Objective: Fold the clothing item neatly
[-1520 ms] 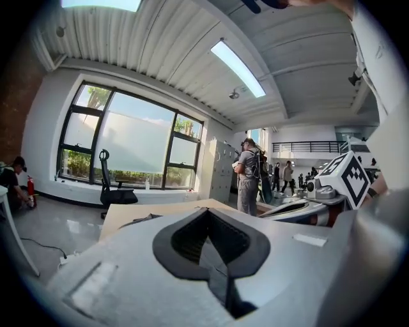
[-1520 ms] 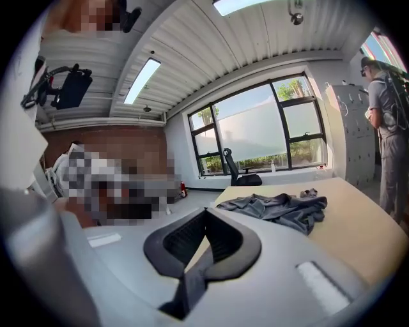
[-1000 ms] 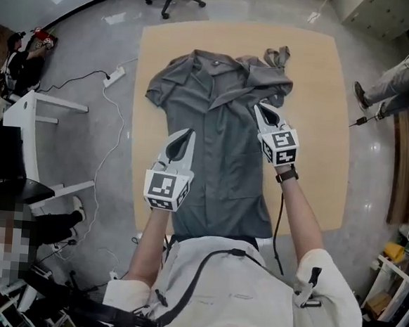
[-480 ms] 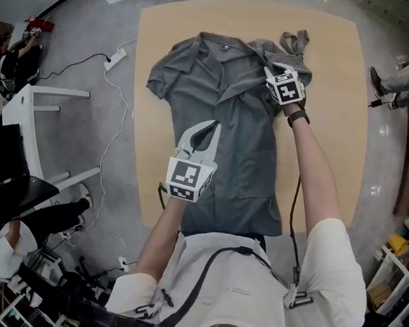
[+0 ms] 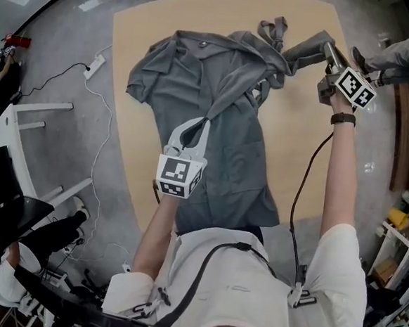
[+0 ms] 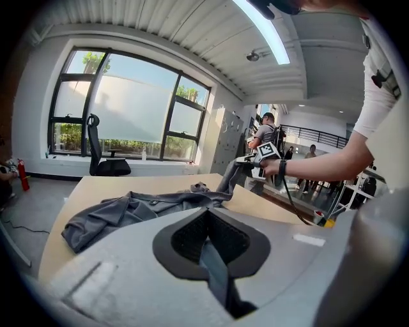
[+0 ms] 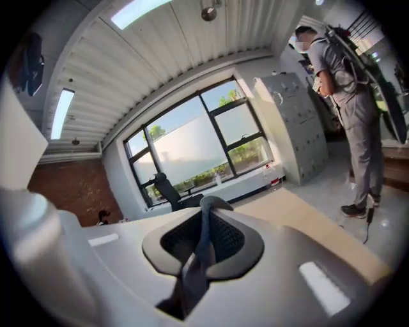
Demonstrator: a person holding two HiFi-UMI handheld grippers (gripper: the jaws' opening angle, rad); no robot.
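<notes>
**Head view.** Shirt (image 5: 197, 74), grey: lies spread on the surface (image 5: 297, 145), collar toward the surface's far edge, hem at its near edge. One sleeve (image 5: 304, 58) is lifted and stretched toward the surface's right edge. Left tool (image 5: 204, 122): over the middle of the surface, jaws fully together on a pinch of the shirt front. Right tool (image 5: 328, 55): above the surface's far right part, gripping the end of the sleeve.

**Left gripper view.** Left tool (image 6: 208, 214): jaws closed, with a strip of grey cloth clamped between the pads. Beyond it the shirt (image 6: 128, 211) lies rumpled on the surface (image 6: 128, 185). The right tool (image 6: 252, 159) is held up over the surface's far right side, with cloth trailing from it.

**Right gripper view.** Right tool (image 7: 204, 214): jaws have just been closing and are nearly together, with a fold of the shirt (image 7: 203, 239) pinched between them and looping over the tips. A part of the surface (image 7: 300, 204) shows behind.
</notes>
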